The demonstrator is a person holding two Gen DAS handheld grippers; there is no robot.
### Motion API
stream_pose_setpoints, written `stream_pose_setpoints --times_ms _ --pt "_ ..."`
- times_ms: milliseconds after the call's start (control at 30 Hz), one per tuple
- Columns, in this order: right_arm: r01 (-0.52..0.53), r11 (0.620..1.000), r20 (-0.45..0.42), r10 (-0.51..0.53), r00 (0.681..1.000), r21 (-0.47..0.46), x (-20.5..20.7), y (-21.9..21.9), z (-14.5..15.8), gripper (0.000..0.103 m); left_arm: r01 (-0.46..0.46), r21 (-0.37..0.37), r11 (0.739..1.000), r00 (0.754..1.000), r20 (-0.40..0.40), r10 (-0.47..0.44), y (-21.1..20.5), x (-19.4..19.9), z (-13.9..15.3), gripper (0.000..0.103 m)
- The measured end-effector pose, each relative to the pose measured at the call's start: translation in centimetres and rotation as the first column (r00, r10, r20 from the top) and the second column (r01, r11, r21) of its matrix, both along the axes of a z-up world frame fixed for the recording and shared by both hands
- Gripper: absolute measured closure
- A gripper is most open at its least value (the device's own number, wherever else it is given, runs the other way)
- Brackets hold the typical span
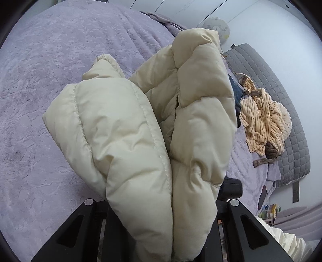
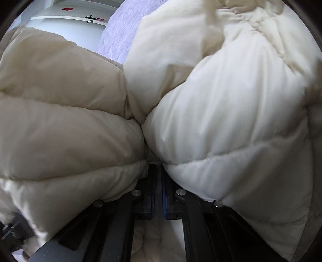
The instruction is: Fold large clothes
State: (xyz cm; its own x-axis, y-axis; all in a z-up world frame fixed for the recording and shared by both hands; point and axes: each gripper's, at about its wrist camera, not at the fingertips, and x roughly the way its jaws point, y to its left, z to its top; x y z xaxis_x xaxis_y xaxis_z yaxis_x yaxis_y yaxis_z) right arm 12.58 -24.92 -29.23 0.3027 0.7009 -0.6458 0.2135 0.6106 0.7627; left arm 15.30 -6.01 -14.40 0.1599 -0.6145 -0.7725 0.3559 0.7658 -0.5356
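Note:
A cream puffer jacket is bunched up and lifted above the bed in the left wrist view. Its thick folds run down between the black fingers of my left gripper, which is shut on it; the fingertips are buried in the padding. In the right wrist view the same jacket fills nearly everything. My right gripper is shut on a thin pinch of its fabric between the blue pads. Puffy quilted sections bulge to either side of the fingers.
A lilac textured bedspread covers the bed under the jacket. At the right lie a tan striped garment, dark clothes and a grey quilted mat. A round cushion rests by the wall. A white cupboard door stands beyond the bed.

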Motion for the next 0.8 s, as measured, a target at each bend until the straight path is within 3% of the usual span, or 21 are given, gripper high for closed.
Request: stream_pose_setpoints --times_ms 100,200,233,267,300,333,400,433,467,567,733,800 --pt "0.003 1.0 -0.01 -0.003 1.0 -0.005 -0.9 -1.6 2.2 0.095 -0.002 0.021 1.0 1.0 -0.002 0.002 -0.1 -0.1 0.2 0.078" --pt "0.016 0.999 0.05 -0.014 0.999 -0.041 -2.7 -4.2 6.1 0.094 -0.007 0.034 0.999 1.0 -0.004 0.007 -0.2 0.0 0.3 0.078" --pt "0.024 0.997 0.067 -0.019 0.998 -0.071 -3.4 -5.1 7.3 0.081 -0.007 0.037 0.999 1.0 -0.005 0.008 -0.3 0.0 0.4 0.078" --pt "0.039 0.993 0.082 -0.029 0.996 -0.113 -4.3 -6.1 8.3 0.045 -0.008 0.041 0.999 1.0 -0.006 0.008 -0.4 0.0 0.4 0.078" --pt "0.059 0.986 0.101 -0.044 0.994 -0.156 -5.3 -7.1 9.2 0.027 -0.008 0.045 0.999 1.0 -0.007 0.009 -0.6 0.0 0.4 0.078" --pt "0.083 0.976 0.127 -0.058 0.99 -0.204 -6.5 -8.1 10.0 0.017 -0.008 0.05 0.999 1.0 -0.007 0.008 -0.7 -0.1 0.4 0.078" --pt "0.113 0.939 0.14 -0.07 0.988 -0.323 -8.4 -10.1 11.0 0.021 -0.005 0.06 0.998 1.0 -0.006 0.006 -0.7 -0.2 0.5 0.078" --pt "0.135 0.922 0.134 -0.092 0.987 -0.364 -9.3 -10.4 11.0 0.033 -0.003 0.067 0.998 1.0 -0.006 0.003 -0.9 -0.2 0.5 0.078" --pt "0.155 0.914 0.12 -0.118 0.986 -0.374 -9.9 -11.0 10.6 0.053 0.001 0.073 0.997 1.0 -0.004 0.0 -1.1 -0.2 0.6 0.078" --pt "0.193 0.926 0.05 -0.187 0.981 -0.325 -9.8 -14.0 8.5 0.091 0.012 0.094 0.995 1.0 0.0 -0.012 -2.0 -0.3 0.9 0.078" --pt "0.202 0.95 0.016 -0.204 0.979 -0.24 -10.0 -13.5 3.8 0.093 0.081 0.139 0.987 0.996 0.024 -0.085 -4.6 -1.2 2.0 0.078" --pt "0.205 0.961 0.01 -0.207 0.978 -0.187 -9.7 -13.5 2.3 0.093 0.133 0.141 0.981 0.99 0.022 -0.137 -6.3 -1.9 2.4 0.064"
